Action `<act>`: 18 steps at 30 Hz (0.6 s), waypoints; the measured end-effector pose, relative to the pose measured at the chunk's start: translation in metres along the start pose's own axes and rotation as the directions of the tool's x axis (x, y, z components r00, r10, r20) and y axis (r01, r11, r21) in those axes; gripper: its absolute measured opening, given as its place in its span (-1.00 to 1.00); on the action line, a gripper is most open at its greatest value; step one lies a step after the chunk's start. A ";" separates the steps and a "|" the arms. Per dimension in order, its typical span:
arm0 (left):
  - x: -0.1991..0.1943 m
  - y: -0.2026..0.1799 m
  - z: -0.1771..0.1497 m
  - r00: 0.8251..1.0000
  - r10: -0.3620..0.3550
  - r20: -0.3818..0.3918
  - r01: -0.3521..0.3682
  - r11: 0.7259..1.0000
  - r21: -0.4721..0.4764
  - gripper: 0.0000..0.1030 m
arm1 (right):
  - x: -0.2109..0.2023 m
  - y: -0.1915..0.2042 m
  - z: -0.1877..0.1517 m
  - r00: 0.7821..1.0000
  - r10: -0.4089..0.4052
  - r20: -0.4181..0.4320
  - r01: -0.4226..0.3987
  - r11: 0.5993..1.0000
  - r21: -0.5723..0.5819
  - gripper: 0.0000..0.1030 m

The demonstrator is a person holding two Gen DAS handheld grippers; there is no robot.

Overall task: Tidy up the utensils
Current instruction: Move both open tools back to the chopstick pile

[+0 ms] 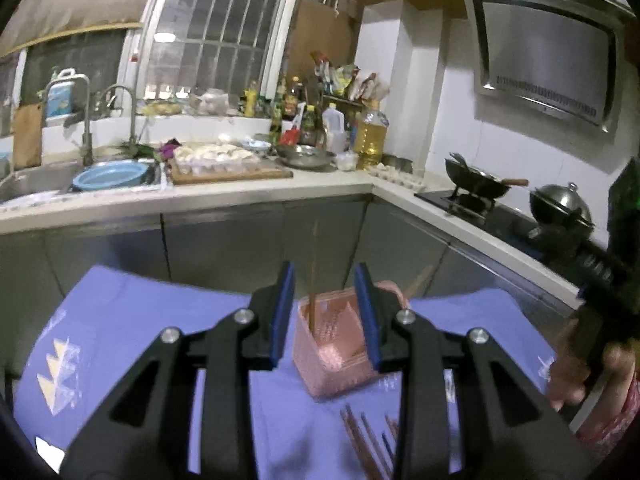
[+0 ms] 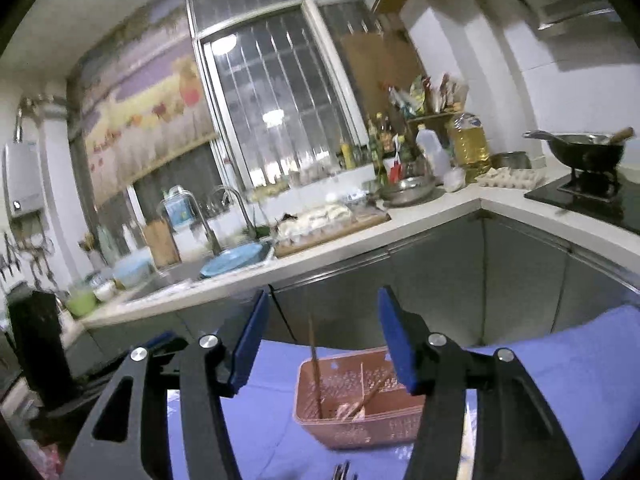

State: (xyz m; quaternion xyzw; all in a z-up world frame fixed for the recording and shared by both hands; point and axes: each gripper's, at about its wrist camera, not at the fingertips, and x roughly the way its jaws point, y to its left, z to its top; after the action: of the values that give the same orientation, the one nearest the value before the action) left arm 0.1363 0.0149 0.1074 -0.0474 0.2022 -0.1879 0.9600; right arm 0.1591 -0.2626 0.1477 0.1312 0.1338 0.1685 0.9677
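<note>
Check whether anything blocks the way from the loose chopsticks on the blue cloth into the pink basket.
Nothing visible does. The loose chopsticks lie on the blue cloth just in front of the pink basket, whose top is open, with one chopstick already standing inside.

I count one pink basket (image 1: 336, 354) on the blue cloth (image 1: 132, 320) over my bench, with two chopsticks in it: one chopstick (image 1: 313, 280) standing nearly upright at its left side and a second (image 2: 370, 394) leaning across the inside. At the near edge of the cloth lies a small bundle of loose chopsticks (image 1: 366, 440), too blurred and cut off for me to count exactly. On the stove (image 1: 480, 212) beyond I see two pans: one open wok (image 1: 478, 180) and one lidded pot (image 1: 560, 206).
</note>
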 end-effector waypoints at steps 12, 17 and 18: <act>0.046 -0.044 -0.191 0.815 -0.160 -0.557 0.162 0.986 -0.045 -0.43 | -0.031 -0.011 -0.241 0.817 -0.021 -0.576 0.034 0.999 0.012 -0.50; 0.056 -0.052 -0.201 0.795 -0.165 -0.584 0.161 0.985 -0.060 -0.43 | -0.044 0.018 -0.263 0.803 -0.084 -0.590 0.020 0.993 -0.113 -0.51; 0.058 -0.054 -0.203 0.791 -0.156 -0.591 0.156 0.986 -0.051 -0.43 | -0.044 0.024 -0.264 0.801 -0.034 -0.598 -0.024 0.996 -0.088 -0.50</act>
State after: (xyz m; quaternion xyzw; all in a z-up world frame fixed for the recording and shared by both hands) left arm 0.0845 -0.0606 -0.0908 -0.0029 0.4872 -0.2717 0.8300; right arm 0.0327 -0.2015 -0.0808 0.0269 0.4247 0.2047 0.8815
